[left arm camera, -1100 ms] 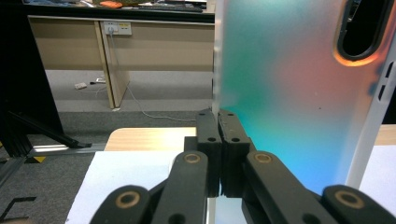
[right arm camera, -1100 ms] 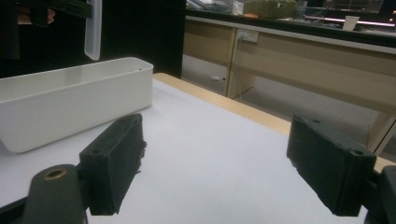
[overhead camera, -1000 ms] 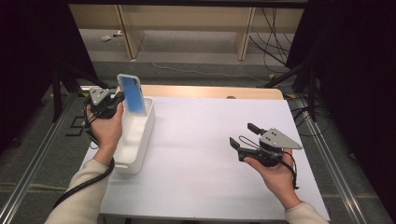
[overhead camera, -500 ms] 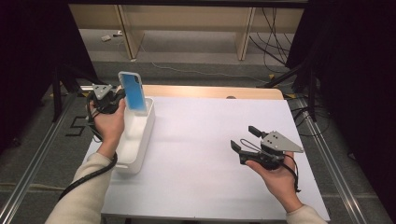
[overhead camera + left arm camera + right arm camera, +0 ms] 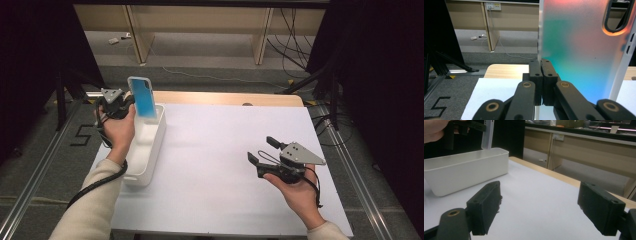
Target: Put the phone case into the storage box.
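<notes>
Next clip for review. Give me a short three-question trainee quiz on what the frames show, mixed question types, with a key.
1. True or false: the left tool is shut on the phone case.
2. Where is the phone case? A) flat on the table B) held upright above the white bin's far end C) in the right tool
3. How do the right tool's jaws stand, and what is between them?

Key: 1 true. 2 B. 3 Wide apart, nothing between them.

A white worktop (image 5: 215, 165) fills the middle of the frame, its wooden edge (image 5: 225, 98) along the top. Wooden desk legs (image 5: 137, 35) and trailing cables (image 5: 295, 35) occupy the upper floor area.
</notes>
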